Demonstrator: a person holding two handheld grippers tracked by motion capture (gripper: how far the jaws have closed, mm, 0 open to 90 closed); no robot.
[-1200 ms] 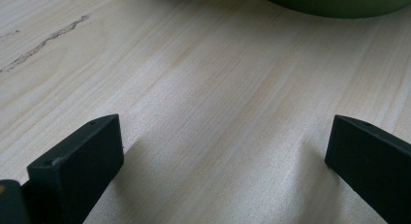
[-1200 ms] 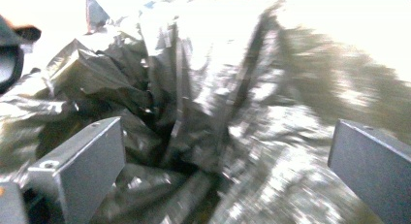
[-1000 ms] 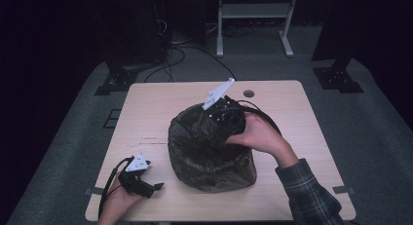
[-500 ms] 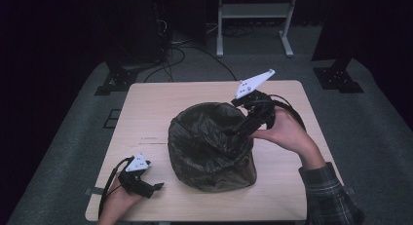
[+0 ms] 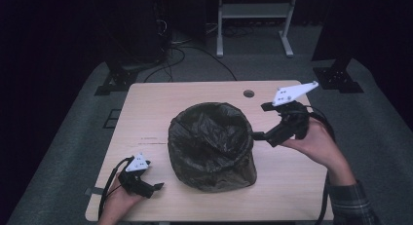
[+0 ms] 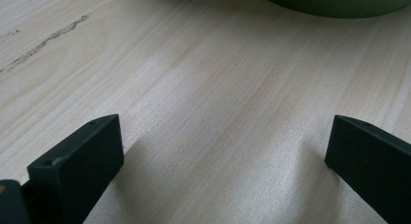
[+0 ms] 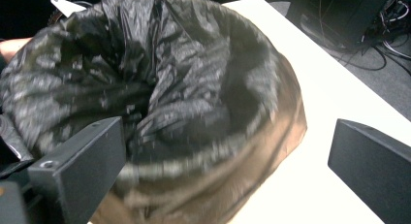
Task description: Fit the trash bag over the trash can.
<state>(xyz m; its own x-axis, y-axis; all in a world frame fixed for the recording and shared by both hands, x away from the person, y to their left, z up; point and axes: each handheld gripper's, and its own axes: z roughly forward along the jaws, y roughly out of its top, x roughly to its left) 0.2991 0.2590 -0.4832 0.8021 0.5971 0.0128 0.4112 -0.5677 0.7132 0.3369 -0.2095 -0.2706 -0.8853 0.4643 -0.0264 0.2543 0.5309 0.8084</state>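
- The left gripper [image 5: 155,187] rests on the table [image 5: 146,113] near its front left corner, held in the person's left hand [image 5: 119,200], with its grey three-cornered plate on top and its cable looping round by the front edge.
- In the left gripper view its two black jaws stand wide apart over bare pale wood and grip nothing; a green curved edge shows at the top of that view, just ahead of the jaws.
- A faint dark scratch [image 5: 153,141] marks the wood between the left edge and the middle of the table.
- The bin [image 5: 212,147], lined with a crumpled black bag [image 7: 160,73], sits at the middle of the table, a little toward the front edge; the liner is folded over the rim and sags into the opening.
- A small round hole [image 5: 249,94] lies in the table near the back edge, behind the bin and to its right.
- The right gripper [image 5: 260,136] is held off the table by the right hand [image 5: 314,142] near the right edge, its tips pointing at the bin's right side and just beside the liner.
- In the right gripper view its jaws are spread wide with nothing between them; the lined bin is close in front, somewhat blurred.
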